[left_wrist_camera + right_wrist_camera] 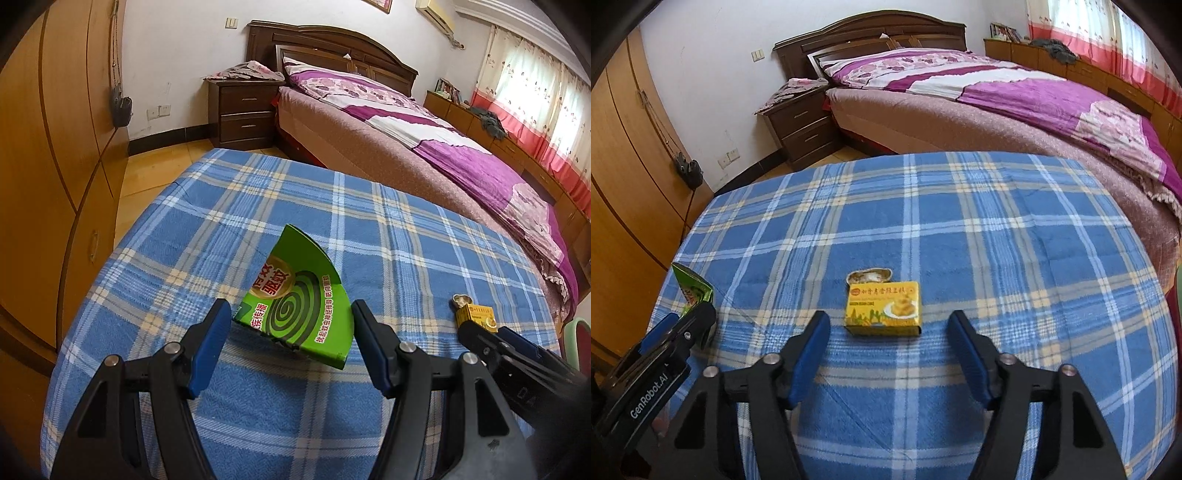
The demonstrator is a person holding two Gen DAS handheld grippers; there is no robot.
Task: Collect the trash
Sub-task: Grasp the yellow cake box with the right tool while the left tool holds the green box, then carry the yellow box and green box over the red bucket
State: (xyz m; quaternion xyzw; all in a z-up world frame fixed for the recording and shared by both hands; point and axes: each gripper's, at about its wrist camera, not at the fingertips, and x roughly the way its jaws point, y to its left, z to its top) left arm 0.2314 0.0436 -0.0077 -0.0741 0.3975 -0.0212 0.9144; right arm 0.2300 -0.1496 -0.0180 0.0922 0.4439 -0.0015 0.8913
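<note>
A green mosquito-coil box [299, 299] lies tilted on the blue plaid tablecloth [258, 206], just ahead of my open left gripper [291, 314], its near edge between the fingertips. A small yellow cake box [882, 308] lies ahead of my open right gripper [888, 323], with a peanut shell [868, 276] right behind it. The yellow box [476, 314] and the shell [460, 300] also show in the left wrist view, at the right gripper's tip. The green box [692, 291] shows at the left edge of the right wrist view, beside the left gripper.
The plaid table [960, 206] stands next to a bed [1015, 99] with a purple quilt. A dark nightstand [242, 112] is at the back, a wooden wardrobe [55, 147] on the left, low cabinets [517, 147] under the curtained window.
</note>
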